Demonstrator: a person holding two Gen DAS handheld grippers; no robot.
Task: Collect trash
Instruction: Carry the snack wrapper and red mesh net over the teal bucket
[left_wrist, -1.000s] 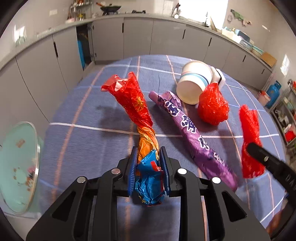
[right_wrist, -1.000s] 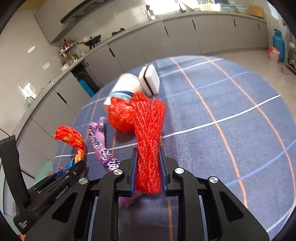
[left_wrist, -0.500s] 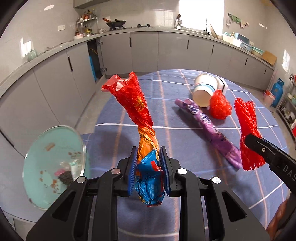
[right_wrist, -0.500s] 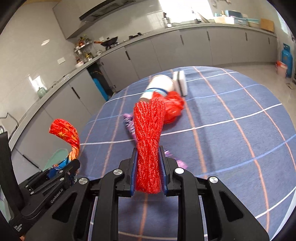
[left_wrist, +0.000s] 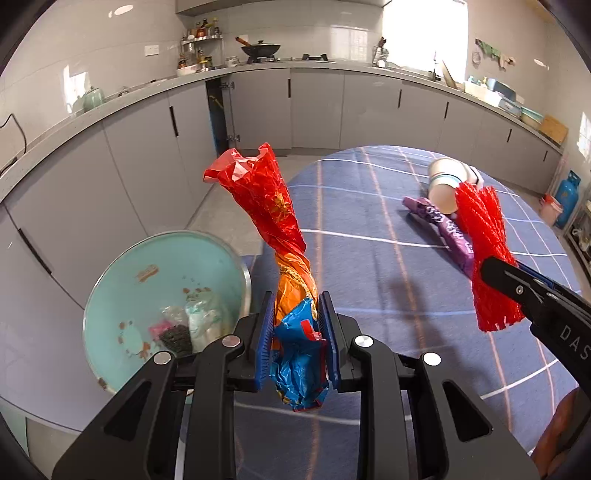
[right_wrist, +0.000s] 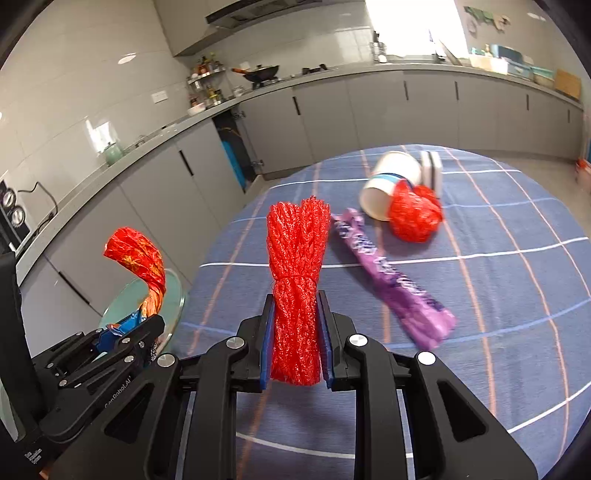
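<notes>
Layout: bin left of tabletop, trash on tabletop.
Bin (left_wrist: 110, 280) sits off tabletop (left_wrist: 369, 280) left edge. On tabletop: cup (right_wrist: 388, 184) tipped at back, net ball (right_wrist: 415, 212) touching its mouth, wrapper (right_wrist: 391, 280) in front.

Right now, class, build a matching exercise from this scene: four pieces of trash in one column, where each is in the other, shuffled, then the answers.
Things:
1. twisted red and orange wrapper
2. red mesh bundle
3. purple wrapper
4. white paper cup

Places:
A. flat on the tablecloth, not held
B. clamped in the left gripper
C. tipped on its side on the table
D. clamped in the right gripper

Pairs: 1-B, 2-D, 3-A, 4-C
</notes>
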